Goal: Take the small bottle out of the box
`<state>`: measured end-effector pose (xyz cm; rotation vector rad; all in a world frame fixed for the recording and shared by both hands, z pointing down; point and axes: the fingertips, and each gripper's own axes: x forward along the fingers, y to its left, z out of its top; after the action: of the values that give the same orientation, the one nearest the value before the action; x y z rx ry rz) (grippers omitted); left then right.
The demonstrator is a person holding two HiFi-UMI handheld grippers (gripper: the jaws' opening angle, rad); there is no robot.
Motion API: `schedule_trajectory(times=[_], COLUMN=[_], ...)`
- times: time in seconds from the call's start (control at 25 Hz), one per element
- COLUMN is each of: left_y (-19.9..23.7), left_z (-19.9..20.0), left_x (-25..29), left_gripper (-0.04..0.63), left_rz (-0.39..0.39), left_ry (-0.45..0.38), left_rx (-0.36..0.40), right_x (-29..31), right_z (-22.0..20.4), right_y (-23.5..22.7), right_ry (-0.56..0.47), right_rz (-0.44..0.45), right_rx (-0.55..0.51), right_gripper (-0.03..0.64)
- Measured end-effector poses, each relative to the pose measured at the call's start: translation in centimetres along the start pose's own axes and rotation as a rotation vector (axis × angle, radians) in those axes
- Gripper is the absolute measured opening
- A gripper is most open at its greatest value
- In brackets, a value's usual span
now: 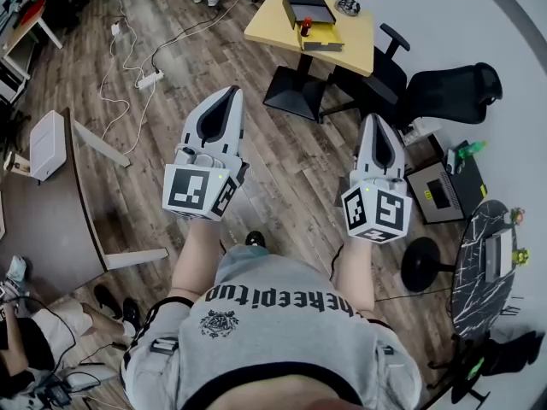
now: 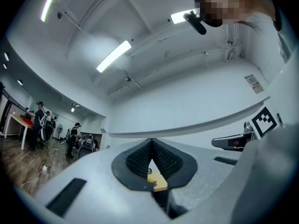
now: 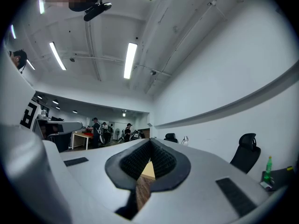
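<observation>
Matt plastic, wood and cloth

Left gripper (image 1: 227, 94) and right gripper (image 1: 376, 120): smooth matt grey plastic shells, ribbed black pads (image 2: 165, 161). Floor (image 1: 282, 169): wood-grain planks. Yellow table (image 1: 272, 22): matt top. Shirt (image 1: 282, 314): grey cloth.

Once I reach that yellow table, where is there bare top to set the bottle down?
Bare top lies at the yellow table's left corner, beside the dark box, and on its right side, nearer than the lamp. The middle is crowded: red bottle, yellow box.

Bright, even light from ceiling strip lights (image 3: 131, 59), with fisheye bending and dark corners in both gripper views
</observation>
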<state>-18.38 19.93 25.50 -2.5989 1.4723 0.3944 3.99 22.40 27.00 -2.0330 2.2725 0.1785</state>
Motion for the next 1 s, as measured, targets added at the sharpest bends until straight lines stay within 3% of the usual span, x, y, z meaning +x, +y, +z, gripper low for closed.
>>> schedule_trajectory(times=[0.56,1.0], left_y=[5.3,7.7], left_z=[-1.5,-2.2], left_x=[1.4,7.8], left_gripper=[0.003,0.003], left_rz=[0.014,0.024], left_ry=[0.001,-0.018], left_rx=[-0.021,0.006], right_x=[4.5,11.9], right_z=[-1.1,-1.2], right_y=[2.9,1.3], right_ry=[0.007,-0.019], right_rz=[0.007,0.039], right_rx=[-0.008,-0.013], right_gripper=[0.002,0.002])
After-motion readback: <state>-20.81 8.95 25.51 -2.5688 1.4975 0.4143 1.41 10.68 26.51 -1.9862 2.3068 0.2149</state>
